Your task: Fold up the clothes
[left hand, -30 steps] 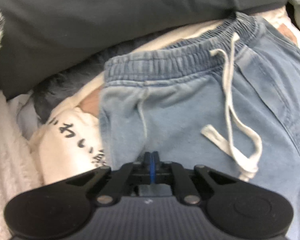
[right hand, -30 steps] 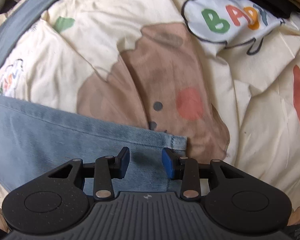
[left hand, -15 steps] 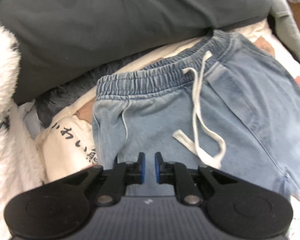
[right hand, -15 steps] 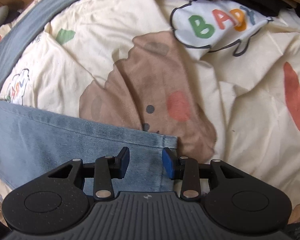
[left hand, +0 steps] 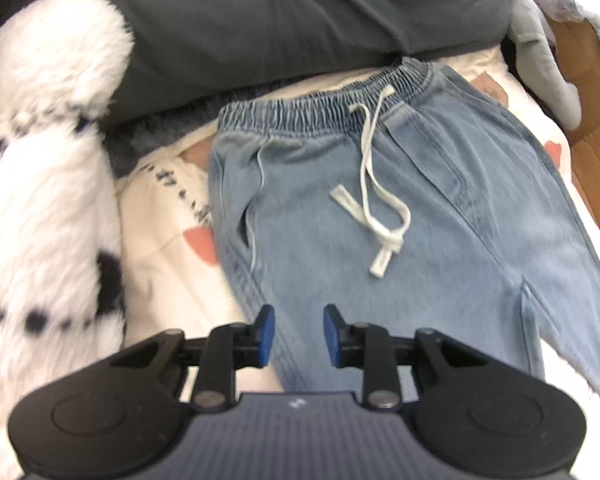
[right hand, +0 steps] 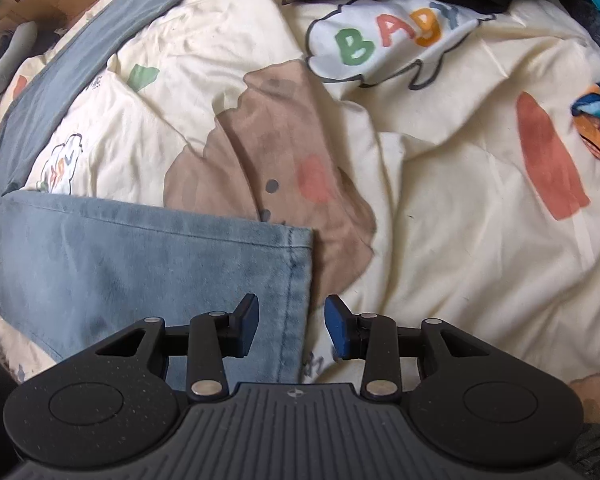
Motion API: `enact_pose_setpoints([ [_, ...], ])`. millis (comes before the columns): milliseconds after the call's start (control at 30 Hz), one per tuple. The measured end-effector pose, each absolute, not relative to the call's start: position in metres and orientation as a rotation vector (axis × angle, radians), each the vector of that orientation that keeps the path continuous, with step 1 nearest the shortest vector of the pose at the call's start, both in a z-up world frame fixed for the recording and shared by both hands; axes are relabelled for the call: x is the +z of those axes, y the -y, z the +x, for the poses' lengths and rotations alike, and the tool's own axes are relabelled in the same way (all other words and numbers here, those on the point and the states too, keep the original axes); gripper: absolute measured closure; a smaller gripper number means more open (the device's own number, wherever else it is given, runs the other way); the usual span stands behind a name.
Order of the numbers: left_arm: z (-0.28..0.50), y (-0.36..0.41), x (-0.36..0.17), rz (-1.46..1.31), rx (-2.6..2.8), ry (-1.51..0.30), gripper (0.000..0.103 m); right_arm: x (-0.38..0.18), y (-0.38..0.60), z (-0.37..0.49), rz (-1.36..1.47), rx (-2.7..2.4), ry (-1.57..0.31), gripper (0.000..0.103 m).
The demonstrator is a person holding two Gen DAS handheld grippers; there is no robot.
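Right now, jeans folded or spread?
Folded lengthwise, it seems: jeans show one narrow leg below the waistband, single hem. Not folded crosswise.

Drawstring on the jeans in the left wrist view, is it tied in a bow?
No, the white drawstring hangs loose from the waistband over the front of the jeans, its ends crossing, with no bow.

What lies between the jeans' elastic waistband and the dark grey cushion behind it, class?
In the left wrist view, a strip of cream printed bedding separates the jeans' waistband from the dark grey cushion; nothing else sits there.
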State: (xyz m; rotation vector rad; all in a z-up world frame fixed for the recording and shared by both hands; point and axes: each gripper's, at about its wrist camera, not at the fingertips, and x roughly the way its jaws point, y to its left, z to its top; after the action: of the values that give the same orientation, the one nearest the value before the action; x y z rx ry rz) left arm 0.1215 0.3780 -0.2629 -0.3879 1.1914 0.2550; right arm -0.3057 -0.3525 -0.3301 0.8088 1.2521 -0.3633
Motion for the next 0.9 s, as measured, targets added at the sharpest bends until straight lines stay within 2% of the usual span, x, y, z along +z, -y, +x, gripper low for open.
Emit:
enact_pose_setpoints([
  [433, 0.088, -0.335, -0.251, -0.357, 0.222, -1.224, 0.061, -0.326, 0.369, -0.351, 0.873, -0.329, -1.236, 0.059],
  [533, 0.087, -0.330, -0.246, -0.345, 0.226, -1.228, 0.055, -0.332, 0.369, -0.361, 0.924, -0.315, -1.235, 0.058],
  [733, 0.084, -0.326, -0.232, -0.313, 0.239, -1.224, 0.045, -0.348, 0.366, -0.378, 1.053, -0.287, -1.217, 0.049],
  [900, 0.079, -0.327, -0.224, -0.277, 0.256, -1.235, 0.044, -0.372, 0.353, -0.385, 1.179, -0.234, -1.232, 0.047],
])
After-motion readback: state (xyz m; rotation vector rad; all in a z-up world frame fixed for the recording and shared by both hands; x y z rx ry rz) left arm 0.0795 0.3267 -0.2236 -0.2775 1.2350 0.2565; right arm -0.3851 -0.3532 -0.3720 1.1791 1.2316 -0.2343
